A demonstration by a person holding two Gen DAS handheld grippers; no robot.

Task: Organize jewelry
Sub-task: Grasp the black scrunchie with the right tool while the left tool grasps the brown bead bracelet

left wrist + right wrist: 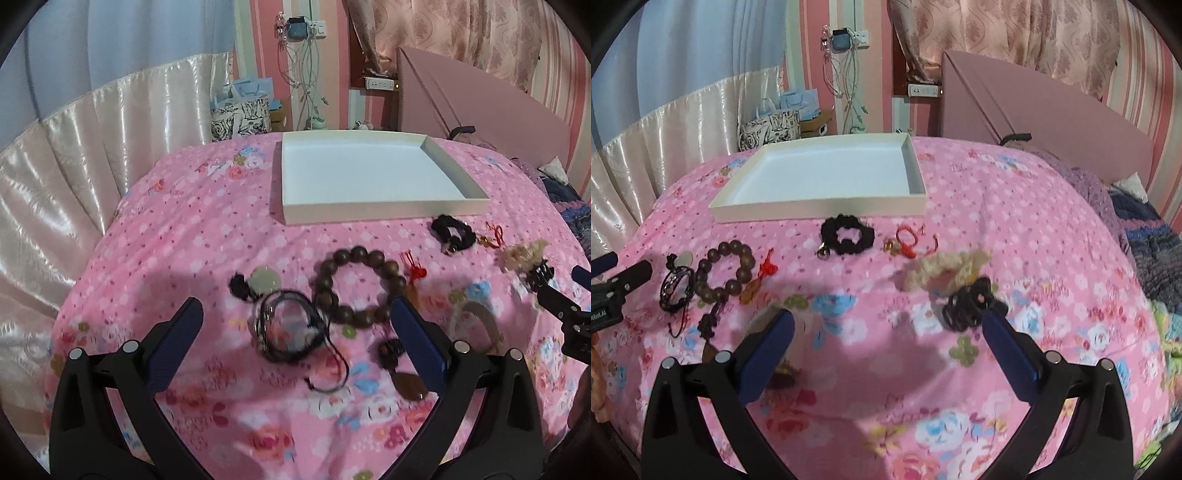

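Jewelry lies on a pink floral bedspread in front of an empty white tray (384, 212) (820, 212). My left gripper (295, 314) is open and hovers over a black cord bracelet (286, 326) (676, 286), with a brown wooden bead bracelet (356, 284) (726, 273) and a pale jade pendant (264, 280) just beyond. My right gripper (886, 325) is open and empty; a bundle of black hair ties (971, 304) lies by its right finger. A black scrunchie (847, 234) (452, 232), a red cord charm (910, 242) and a cream scrunchie (945, 273) lie further ahead.
A red knot tassel (415, 271) (768, 267) and an amber pendant (410, 384) lie by the bead bracelet. A pink headboard (1034, 103) stands at the right, satin curtains at the left, and patterned bags (240, 114) beyond the bed.
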